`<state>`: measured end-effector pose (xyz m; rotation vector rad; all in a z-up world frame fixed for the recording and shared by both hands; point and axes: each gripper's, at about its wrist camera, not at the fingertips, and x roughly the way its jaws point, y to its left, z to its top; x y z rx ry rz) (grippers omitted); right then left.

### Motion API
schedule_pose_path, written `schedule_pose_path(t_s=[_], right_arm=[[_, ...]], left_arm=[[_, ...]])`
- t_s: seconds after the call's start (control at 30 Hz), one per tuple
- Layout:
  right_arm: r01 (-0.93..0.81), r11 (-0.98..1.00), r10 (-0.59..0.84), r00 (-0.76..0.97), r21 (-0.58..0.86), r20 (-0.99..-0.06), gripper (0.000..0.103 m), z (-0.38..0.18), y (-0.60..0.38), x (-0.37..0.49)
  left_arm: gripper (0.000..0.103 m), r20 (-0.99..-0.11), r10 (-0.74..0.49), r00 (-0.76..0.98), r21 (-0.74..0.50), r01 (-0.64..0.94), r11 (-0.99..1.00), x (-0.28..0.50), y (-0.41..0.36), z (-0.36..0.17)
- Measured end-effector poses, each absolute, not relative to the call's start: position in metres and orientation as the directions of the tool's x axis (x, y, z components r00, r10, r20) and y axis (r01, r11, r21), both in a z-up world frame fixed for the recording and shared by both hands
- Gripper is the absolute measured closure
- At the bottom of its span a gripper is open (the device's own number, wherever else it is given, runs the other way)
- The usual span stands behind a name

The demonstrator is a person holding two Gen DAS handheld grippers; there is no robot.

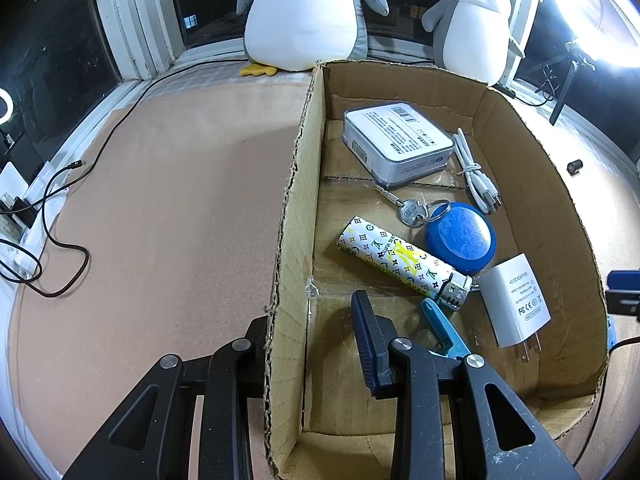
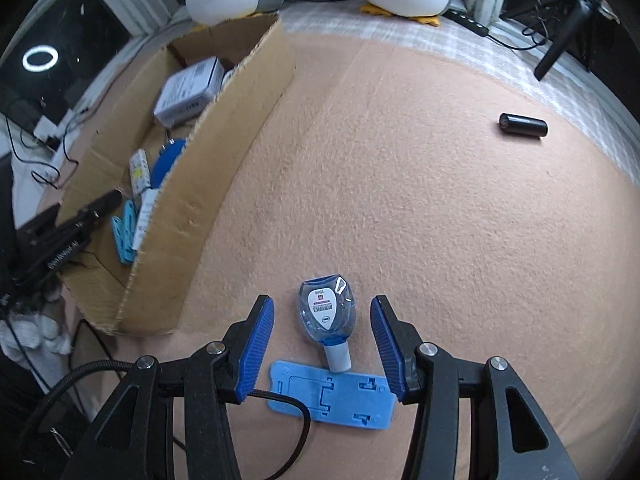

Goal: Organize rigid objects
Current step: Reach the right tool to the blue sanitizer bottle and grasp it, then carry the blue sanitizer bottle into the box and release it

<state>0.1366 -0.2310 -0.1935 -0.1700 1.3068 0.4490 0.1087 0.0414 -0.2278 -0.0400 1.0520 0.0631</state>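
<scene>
- Peach felt tabletop (image 2: 400, 200) below a dark window, two plush penguins (image 1: 304, 12) behind the cardboard box (image 1: 296, 208).
- Already inside the box: grey tin (image 1: 396, 144), white cable (image 1: 476, 172), key (image 1: 412, 212), blue puck (image 1: 460, 242), patterned lighter (image 1: 396, 260), white charger (image 1: 514, 300) printed "AC/DC ADAPTER", FC and CE marks, blue clip (image 1: 444, 330).
- Still outside the box: sanitizer bottle (image 2: 327, 312) with an unreadable label, blue stand (image 2: 332, 398) just behind it, black cylinder (image 2: 523, 125) well away.
- Left gripper (image 1: 312, 320) straddled the box's wall, wide open, holding nothing.
- Right gripper (image 2: 322, 316) spread wide around the bottle, not yet touching.
</scene>
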Motion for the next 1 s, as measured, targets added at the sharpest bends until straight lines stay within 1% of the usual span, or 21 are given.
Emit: schedule_pose_path(t_s=[0.1,0.23,0.47,0.53,0.6,0.87,1.0], right_arm=[[-0.427,0.898,0.2,0.189,0.103,-0.962,0.058,-0.197,-0.227,0.137],[-0.447,0.892,0.167,0.184,0.068,-0.969,0.064,-0.203,-0.221,0.135],[-0.473,0.881,0.13,0.201,0.02,-0.971,0.068,-0.21,-0.212,0.133],[-0.475,0.88,0.12,0.212,0.005,-0.97,0.073,-0.21,-0.211,0.133],[-0.477,0.879,0.116,0.215,-0.001,-0.97,0.075,-0.21,-0.211,0.133],[-0.48,0.877,0.11,0.233,-0.015,-0.966,0.075,-0.206,-0.209,0.13],[-0.462,0.887,0.129,0.233,0.007,-0.964,0.075,-0.204,-0.211,0.127]], left_arm=[[0.07,-0.869,0.033,0.494,-0.002,-0.071,0.997,0.109,0.041,-0.228],[0.07,-0.869,0.033,0.494,-0.002,-0.07,0.998,0.109,0.042,-0.228],[0.07,-0.869,0.032,0.494,-0.004,-0.071,0.997,0.109,0.041,-0.228],[0.07,-0.869,0.033,0.494,-0.003,-0.071,0.997,0.109,0.041,-0.228],[0.07,-0.868,0.032,0.495,-0.003,-0.071,0.997,0.109,0.042,-0.228],[0.07,-0.868,0.032,0.495,-0.005,-0.072,0.997,0.109,0.042,-0.228],[0.07,-0.869,0.032,0.495,-0.005,-0.072,0.997,0.109,0.042,-0.228]])
